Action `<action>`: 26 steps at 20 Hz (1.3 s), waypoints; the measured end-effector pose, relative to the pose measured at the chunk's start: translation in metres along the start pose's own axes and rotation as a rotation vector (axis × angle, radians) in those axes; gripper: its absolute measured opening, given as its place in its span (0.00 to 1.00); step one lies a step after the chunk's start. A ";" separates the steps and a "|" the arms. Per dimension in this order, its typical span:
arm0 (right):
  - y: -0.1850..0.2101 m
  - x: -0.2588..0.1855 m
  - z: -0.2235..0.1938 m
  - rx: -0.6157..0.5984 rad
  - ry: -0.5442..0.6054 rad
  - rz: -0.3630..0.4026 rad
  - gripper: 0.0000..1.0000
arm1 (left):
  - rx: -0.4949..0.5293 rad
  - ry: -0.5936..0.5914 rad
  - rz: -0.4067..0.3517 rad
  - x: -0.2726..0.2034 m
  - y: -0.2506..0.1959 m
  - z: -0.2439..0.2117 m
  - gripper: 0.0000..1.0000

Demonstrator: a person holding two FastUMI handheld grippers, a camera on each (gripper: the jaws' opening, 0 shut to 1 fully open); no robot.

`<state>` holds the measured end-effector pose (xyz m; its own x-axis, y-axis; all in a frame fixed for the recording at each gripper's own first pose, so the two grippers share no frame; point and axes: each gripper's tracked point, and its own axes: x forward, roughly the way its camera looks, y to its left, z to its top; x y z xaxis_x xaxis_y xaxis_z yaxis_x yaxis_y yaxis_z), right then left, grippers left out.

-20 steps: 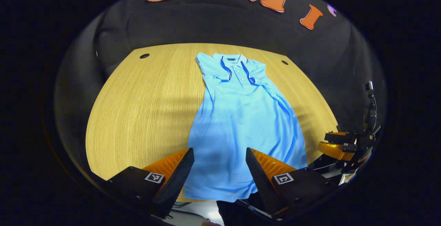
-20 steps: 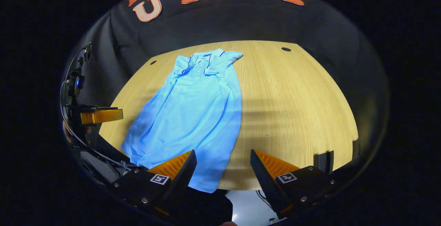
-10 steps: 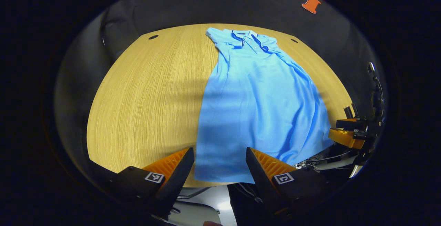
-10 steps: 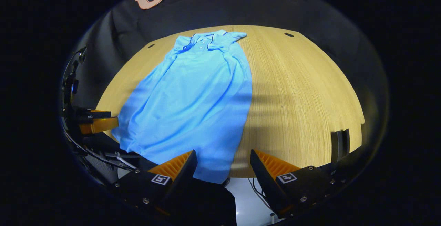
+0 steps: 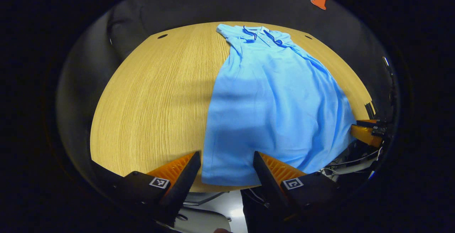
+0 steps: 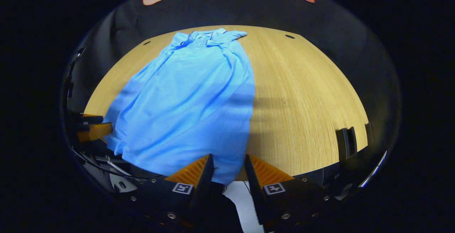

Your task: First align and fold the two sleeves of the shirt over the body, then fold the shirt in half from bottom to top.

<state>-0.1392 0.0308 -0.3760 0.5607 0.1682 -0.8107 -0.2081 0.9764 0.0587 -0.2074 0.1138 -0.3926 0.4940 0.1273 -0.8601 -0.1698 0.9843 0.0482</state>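
The light blue polo shirt (image 5: 273,101) lies flat on the wooden surface (image 5: 153,98), collar at the far edge, hem at the near edge close to me. Both sleeves are already folded in over the body, so it reads as one long narrow shape.

In the left gripper view, my left gripper (image 5: 226,169) hangs spread wide just above the near edge of the surface, and the hem's left corner shows in the gap between its fingers, not touched by either. My right gripper (image 5: 366,133) sits off at the hem's other corner.

In the right gripper view, my right gripper (image 6: 228,171) has its fingers drawn closer, though a gap remains, and the hem's right corner (image 6: 227,171) lies in that gap; neither finger presses on the cloth. My left gripper (image 6: 93,130) shows beside the shirt's (image 6: 192,98) left edge.
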 end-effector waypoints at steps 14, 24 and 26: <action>-0.010 0.002 0.029 0.208 0.078 0.090 0.04 | -0.145 0.023 -0.063 -0.010 -0.030 0.020 0.07; -0.021 -0.014 0.125 0.214 -0.070 0.108 0.01 | -0.115 -0.158 -0.091 -0.051 -0.035 0.136 0.07; -0.020 -0.014 0.143 0.232 -0.084 0.128 0.01 | -0.109 -0.182 -0.096 -0.057 -0.034 0.156 0.07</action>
<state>-0.0282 0.0284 -0.2831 0.6084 0.2936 -0.7373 -0.0982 0.9498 0.2972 -0.0969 0.0923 -0.2665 0.6564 0.0633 -0.7517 -0.2004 0.9753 -0.0929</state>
